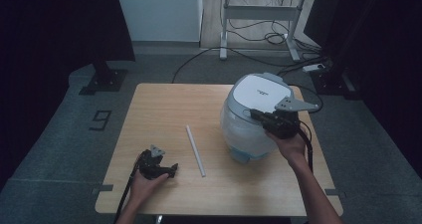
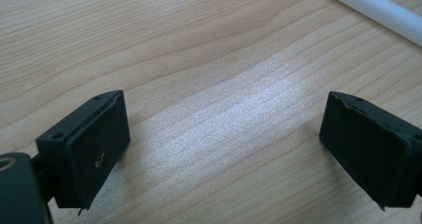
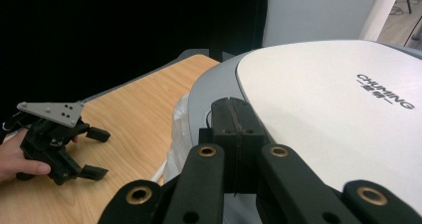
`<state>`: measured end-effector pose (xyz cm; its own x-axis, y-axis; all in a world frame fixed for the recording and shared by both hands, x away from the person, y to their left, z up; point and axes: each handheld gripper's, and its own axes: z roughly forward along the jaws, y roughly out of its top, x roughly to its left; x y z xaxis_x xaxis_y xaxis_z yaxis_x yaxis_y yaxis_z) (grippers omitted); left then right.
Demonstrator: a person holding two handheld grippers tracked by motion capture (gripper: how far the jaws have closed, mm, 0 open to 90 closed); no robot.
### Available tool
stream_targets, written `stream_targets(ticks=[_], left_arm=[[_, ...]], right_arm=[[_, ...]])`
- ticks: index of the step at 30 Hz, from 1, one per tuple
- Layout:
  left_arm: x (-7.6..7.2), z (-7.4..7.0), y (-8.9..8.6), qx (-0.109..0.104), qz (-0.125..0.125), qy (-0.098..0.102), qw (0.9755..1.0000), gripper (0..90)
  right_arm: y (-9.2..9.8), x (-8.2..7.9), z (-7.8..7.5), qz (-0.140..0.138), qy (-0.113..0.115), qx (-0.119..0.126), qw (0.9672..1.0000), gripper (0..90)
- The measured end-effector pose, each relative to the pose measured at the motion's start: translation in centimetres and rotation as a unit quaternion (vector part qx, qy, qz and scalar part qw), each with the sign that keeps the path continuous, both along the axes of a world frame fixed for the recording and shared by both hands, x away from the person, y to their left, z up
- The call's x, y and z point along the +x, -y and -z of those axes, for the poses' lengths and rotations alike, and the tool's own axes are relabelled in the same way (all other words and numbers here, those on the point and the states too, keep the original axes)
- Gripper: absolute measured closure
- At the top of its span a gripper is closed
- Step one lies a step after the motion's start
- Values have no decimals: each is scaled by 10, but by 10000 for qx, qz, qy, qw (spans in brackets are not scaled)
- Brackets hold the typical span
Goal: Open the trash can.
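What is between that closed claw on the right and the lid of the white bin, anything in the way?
Nothing visible. The right gripper, jaws shut together, is already at the near edge of the bin's lid. The white tube and the open left gripper lie well off to the side on the table.

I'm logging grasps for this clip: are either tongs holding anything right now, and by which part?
Nothing is held. The right tongs are shut, empty, at the appliance lid; the left tongs are open over the table.
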<state>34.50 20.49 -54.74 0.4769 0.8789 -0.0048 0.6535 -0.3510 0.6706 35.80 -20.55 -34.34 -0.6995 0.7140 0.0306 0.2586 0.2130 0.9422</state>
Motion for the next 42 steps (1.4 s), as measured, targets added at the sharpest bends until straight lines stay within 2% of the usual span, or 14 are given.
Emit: stream_targets(ticks=[15, 18, 22, 23, 25, 29, 30, 32, 34, 35, 36, 39, 40, 42], left_arm=[[0, 0, 0, -6, -3, 1, 10000, 52], [0, 0, 0, -5, 0, 5, 10000, 52], [0, 0, 0, -3, 2, 4, 10000, 51], [0, 0, 0, -3, 2, 6, 10000, 51], [0, 0, 0, -4, 2, 4, 10000, 52], [0, 0, 0, -7, -1, 3, 10000, 52], [0, 0, 0, -7, -1, 3, 10000, 52], [0, 0, 0, -3, 1, 4, 10000, 52], [0, 0, 0, -3, -1, 4, 10000, 52], [0, 0, 0, -4, -6, 7, 10000, 52], [0, 0, 0, -4, -6, 7, 10000, 52], [0, 0, 0, -4, -7, 9, 10000, 52], [0, 0, 0, -6, -9, 10, 10000, 52], [0, 0, 0, 4, -3, 6, 10000, 52]], right_arm=[[8, -2, -1, 62, -46, 158, 9998, 900], [19, -10, -1, 123, 159, 404, 9990, 899], [36, -25, -1, 163, 386, 427, 9982, 898], [47, -34, 1, 212, 442, 519, 9974, 862], [52, -38, 3, 235, 484, 543, 9971, 827], [77, -62, 18, 398, 787, 604, 9943, 591], [77, -62, 18, 398, 787, 604, 9943, 591], [90, -75, 33, 435, 821, 652, 9935, 459], [92, -76, 37, 441, 786, 684, 9936, 433], [98, -79, 50, 490, 695, 705, 9939, 392], [98, -79, 50, 490, 695, 705, 9939, 392], [104, -79, 70, 550, 509, 721, 9946, 367], [108, -78, 86, 603, 392, 706, 9949, 358], [109, -77, 92, 626, 354, 701, 9949, 358]])
